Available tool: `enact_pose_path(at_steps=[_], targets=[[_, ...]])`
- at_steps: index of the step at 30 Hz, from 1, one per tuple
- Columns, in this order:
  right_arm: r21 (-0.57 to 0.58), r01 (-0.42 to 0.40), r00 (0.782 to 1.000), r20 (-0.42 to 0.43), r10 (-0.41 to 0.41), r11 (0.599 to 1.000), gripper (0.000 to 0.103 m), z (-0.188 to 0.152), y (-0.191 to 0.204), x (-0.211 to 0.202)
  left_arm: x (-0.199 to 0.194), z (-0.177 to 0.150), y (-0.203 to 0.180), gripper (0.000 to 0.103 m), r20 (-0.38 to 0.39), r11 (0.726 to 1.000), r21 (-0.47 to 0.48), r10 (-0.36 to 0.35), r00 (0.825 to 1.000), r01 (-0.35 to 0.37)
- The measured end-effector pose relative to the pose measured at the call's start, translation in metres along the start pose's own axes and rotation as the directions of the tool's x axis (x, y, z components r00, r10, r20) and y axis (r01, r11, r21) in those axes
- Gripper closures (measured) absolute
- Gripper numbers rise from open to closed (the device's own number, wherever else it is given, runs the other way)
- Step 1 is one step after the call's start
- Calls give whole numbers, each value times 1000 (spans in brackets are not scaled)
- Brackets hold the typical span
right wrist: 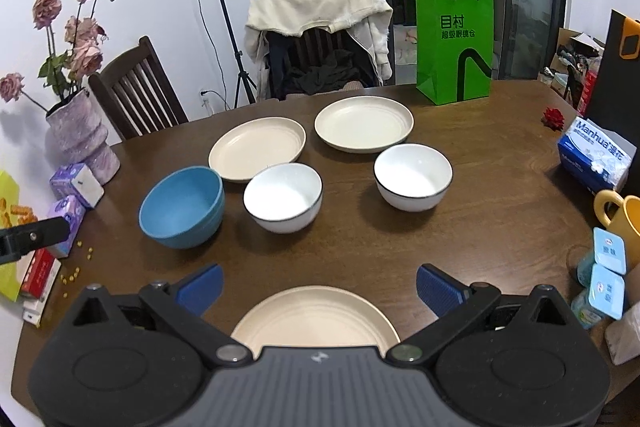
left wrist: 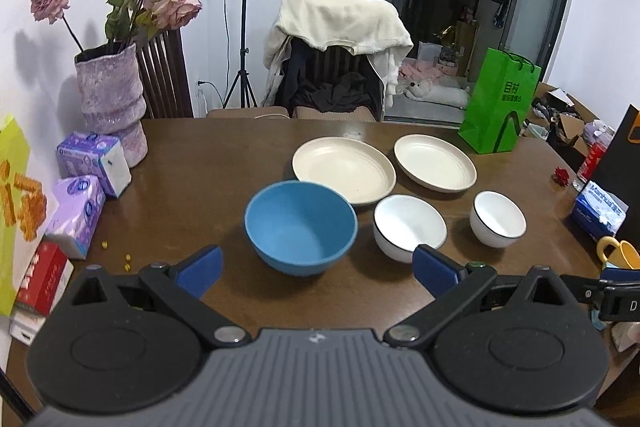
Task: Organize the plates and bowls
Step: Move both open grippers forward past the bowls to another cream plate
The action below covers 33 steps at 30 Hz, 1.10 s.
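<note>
On the brown table, a blue bowl (left wrist: 300, 227) (right wrist: 182, 207) stands just ahead of my open, empty left gripper (left wrist: 316, 271). Two white bowls with dark rims (left wrist: 409, 227) (left wrist: 498, 219) stand to its right; they also show in the right wrist view (right wrist: 282, 197) (right wrist: 413, 177). Two cream plates (left wrist: 343, 170) (left wrist: 435, 162) lie behind them, also in the right wrist view (right wrist: 258, 148) (right wrist: 363, 123). A third cream plate (right wrist: 316, 319) lies below my open, empty right gripper (right wrist: 320, 287).
A pink vase of roses (left wrist: 110, 103), tissue packs (left wrist: 94, 163) and red boxes (left wrist: 42, 279) crowd the left edge. A green paper bag (right wrist: 454, 43) stands at the back. A tissue box (right wrist: 596, 155), yellow mug (right wrist: 620, 219) and yogurt cups (right wrist: 604, 275) line the right edge. Chairs stand behind.
</note>
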State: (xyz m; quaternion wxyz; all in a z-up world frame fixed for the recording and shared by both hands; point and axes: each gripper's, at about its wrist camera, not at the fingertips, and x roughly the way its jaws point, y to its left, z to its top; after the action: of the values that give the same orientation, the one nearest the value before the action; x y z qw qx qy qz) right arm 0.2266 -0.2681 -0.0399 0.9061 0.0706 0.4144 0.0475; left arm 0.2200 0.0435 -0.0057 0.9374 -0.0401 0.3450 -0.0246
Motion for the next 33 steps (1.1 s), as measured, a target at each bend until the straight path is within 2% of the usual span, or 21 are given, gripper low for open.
enact_pose_path(at_steps=[16, 28, 33], targets=[[-22, -16, 1000, -25, 15, 1000, 0, 72, 46, 54, 55, 68, 24, 0, 4, 1000, 28, -8, 1000, 8], [-18, -27, 998, -56, 26, 999, 0, 120, 66, 106, 113, 114, 38, 0, -45, 1000, 25, -11, 999, 12], [-17, -4, 997, -76, 3, 1000, 0, 137, 67, 134, 137, 129, 41, 0, -60, 1000, 17, -7, 998, 8]])
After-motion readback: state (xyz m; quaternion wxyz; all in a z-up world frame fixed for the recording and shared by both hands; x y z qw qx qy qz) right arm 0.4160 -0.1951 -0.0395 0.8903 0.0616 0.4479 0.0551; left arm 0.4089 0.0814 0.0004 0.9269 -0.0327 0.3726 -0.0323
